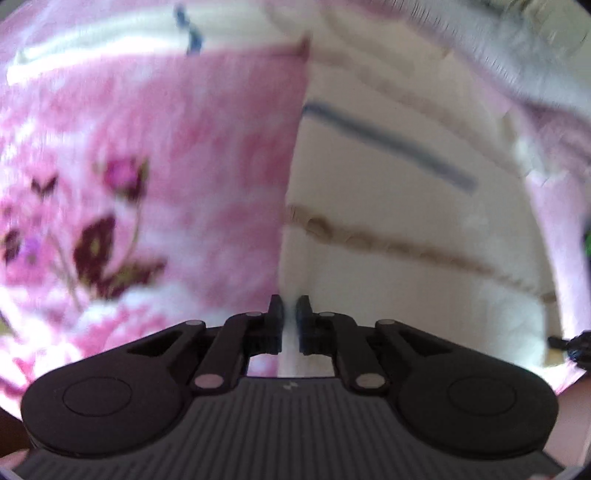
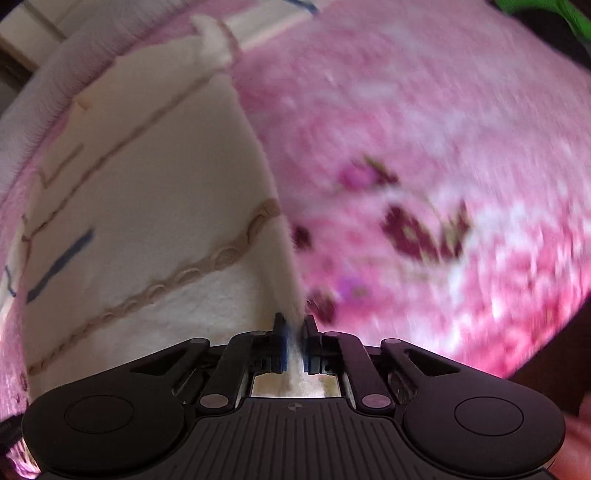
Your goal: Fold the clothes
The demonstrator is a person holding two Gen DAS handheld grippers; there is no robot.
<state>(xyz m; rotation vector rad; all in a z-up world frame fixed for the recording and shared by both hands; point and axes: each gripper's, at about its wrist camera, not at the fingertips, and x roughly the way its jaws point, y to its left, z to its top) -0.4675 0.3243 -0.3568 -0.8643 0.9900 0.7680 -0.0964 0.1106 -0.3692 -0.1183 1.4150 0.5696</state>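
While both views are smeared with blur, the main things read clearly enough. A cream garment (image 1: 388, 229), fleecy, with tan wavy trim lines and a short blue stripe, lies spread on a pink blanket (image 1: 155, 147) printed with dark flowers. What the blanket covers cannot be told.

Left gripper (image 1: 290, 314): points steeply down at the cream garment's edge, right where cream meets pink. Its fingers are nearly together, with a thin strip of the cream fabric running up between the pads, so it is pinching the garment edge.

Right gripper (image 2: 294, 325): also points steeply down, fingers closed tight on a fuzzy cream edge of the same garment (image 2: 147, 229); the fabric bunches between the blue pads (image 2: 283, 339) and rises from there as a taut sheet to the upper left. The blanket (image 2: 424, 129) fills the right side of this view.

A green object (image 2: 546, 11) pokes in at the top right corner of the right view, too blurred to identify. A bit of hand (image 2: 580, 435) shows at the lower right edge.
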